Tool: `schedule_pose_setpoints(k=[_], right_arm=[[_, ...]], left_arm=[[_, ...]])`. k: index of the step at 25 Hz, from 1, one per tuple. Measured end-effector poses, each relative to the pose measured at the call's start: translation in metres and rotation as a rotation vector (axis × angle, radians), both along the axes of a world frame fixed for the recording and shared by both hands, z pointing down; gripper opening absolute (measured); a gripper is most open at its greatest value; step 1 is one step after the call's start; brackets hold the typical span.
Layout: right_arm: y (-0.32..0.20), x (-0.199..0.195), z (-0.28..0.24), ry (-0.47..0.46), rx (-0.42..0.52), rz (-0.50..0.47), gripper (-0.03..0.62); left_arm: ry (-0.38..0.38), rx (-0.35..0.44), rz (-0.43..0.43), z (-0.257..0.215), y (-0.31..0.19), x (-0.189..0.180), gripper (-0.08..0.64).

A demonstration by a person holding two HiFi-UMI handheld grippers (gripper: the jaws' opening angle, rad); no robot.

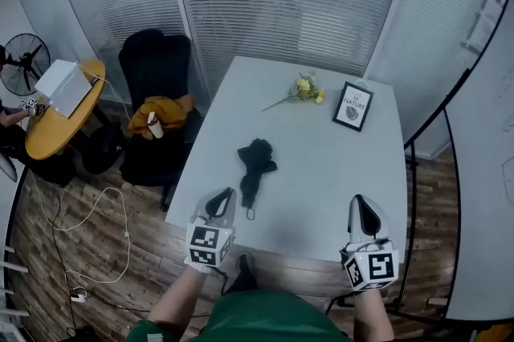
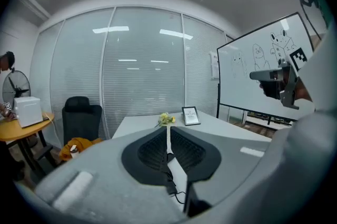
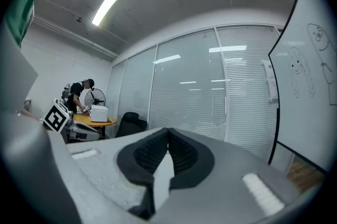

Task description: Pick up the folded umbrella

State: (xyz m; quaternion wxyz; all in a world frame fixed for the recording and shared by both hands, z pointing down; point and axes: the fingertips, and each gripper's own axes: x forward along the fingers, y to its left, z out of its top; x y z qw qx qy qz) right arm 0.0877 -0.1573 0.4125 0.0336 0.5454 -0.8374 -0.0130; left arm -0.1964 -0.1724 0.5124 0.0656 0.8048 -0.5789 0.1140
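A black folded umbrella (image 1: 255,166) lies near the middle of the white table (image 1: 321,172), its strap loop pointing toward the front edge. My left gripper (image 1: 227,193) hovers over the table's front left, just left of the umbrella's near end, jaws shut and empty. In the left gripper view the pads (image 2: 158,150) meet at the tips of the left gripper (image 2: 168,126), and a bit of the umbrella (image 2: 170,184) with its cord shows low in the gap. My right gripper (image 1: 359,201) is over the front right, well apart from the umbrella, and the right gripper (image 3: 168,131) is shut on nothing.
Yellow flowers (image 1: 303,89) and a small framed picture (image 1: 352,105) sit at the table's far end. A black chair (image 1: 157,83) with an orange cloth stands to the left, beyond it a round yellow table (image 1: 60,120) and a fan. Cables lie on the floor; a whiteboard (image 1: 482,140) stands at right.
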Motion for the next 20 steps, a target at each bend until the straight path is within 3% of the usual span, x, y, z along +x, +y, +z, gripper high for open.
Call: schedule_pose_setpoints(k=[4, 10, 14, 20], right_arm=[[-0.033, -0.016, 0.008, 0.009, -0.030, 0.047, 0.003], [-0.054, -0.040, 0.021, 0.050, -0.073, 0.113, 0.003], [-0.061, -0.052, 0.025, 0.070, -0.083, 0.141, 0.003], [-0.067, -0.044, 0.037, 0.098, -0.116, 0.160, 0.003]], left_arm=[[0.024, -0.114, 0.069, 0.047, -0.052, -0.007, 0.041], [0.092, -0.341, 0.152, 0.120, -0.097, -0.017, 0.133], [0.076, -0.485, 0.206, 0.175, -0.121, -0.013, 0.256], [0.089, -0.675, 0.194, 0.245, -0.150, -0.001, 0.321]])
